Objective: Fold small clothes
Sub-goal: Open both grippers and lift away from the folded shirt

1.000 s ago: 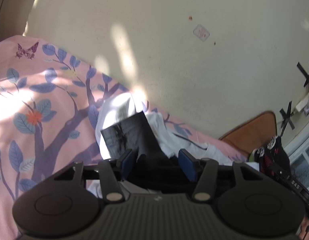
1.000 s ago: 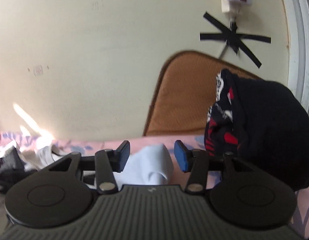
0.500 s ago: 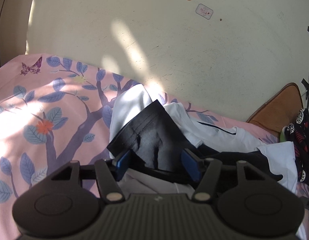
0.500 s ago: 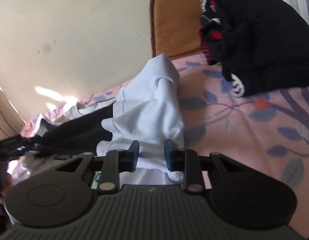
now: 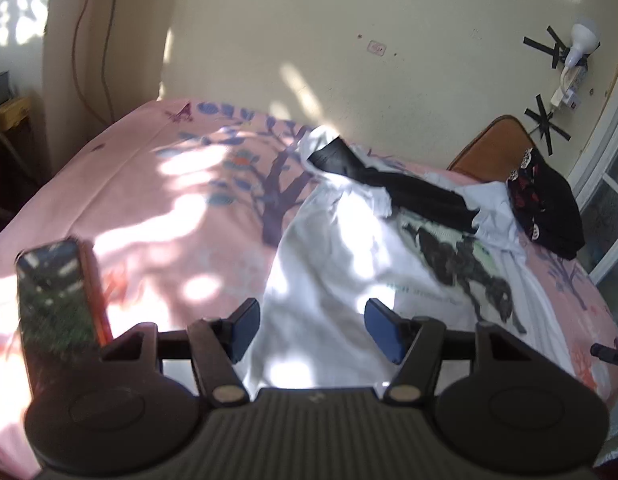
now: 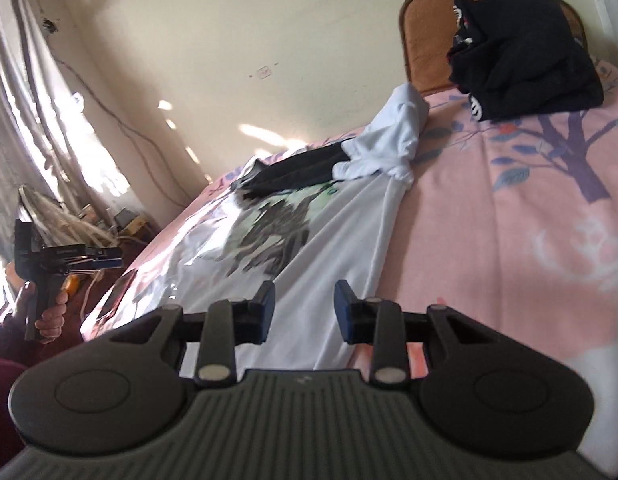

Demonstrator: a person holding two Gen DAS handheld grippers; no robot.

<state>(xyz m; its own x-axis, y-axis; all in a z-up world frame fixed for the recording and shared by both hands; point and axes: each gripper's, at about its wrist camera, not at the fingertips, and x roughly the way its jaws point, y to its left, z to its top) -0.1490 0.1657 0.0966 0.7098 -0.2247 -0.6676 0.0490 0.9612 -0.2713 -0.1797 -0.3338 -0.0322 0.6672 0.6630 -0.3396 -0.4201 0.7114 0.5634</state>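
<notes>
- The left gripper (image 5: 312, 330) stood with its blue pads well apart and nothing between them, above the near part of the shirt (image 5: 333, 280).
- The right gripper (image 6: 304, 312) also had its pads apart, empty, over the near hem of the shirt (image 6: 321, 240) close to that garment's right edge.
- The shirt, white with a dark animal print (image 5: 465, 268) on the chest, lay spread face up along the bed (image 5: 157, 208), its far end bunched near the wall.
- A black garment (image 5: 393, 188) lay across the shirt's far end, touching it; its type could not be told.
- A folded dark pile (image 6: 521, 52) with red and white pattern sat on the bed's far corner, apart from the shirt and against a brown headboard (image 6: 425, 40).
- The bed cover was pink with a blue-leaf tree pattern, patched with sunlight.
- A phone (image 5: 57, 292) lay on the bed left of the left gripper, beside the shirt but not touching it.
- In the right wrist view the left gripper (image 6: 105, 258) showed at far left, held by a hand (image 6: 51, 312) off the edge of the bed.
- Black tape crosses (image 5: 547, 124) and a white lamp (image 5: 581, 40) were fixed on the wall above the headboard.
</notes>
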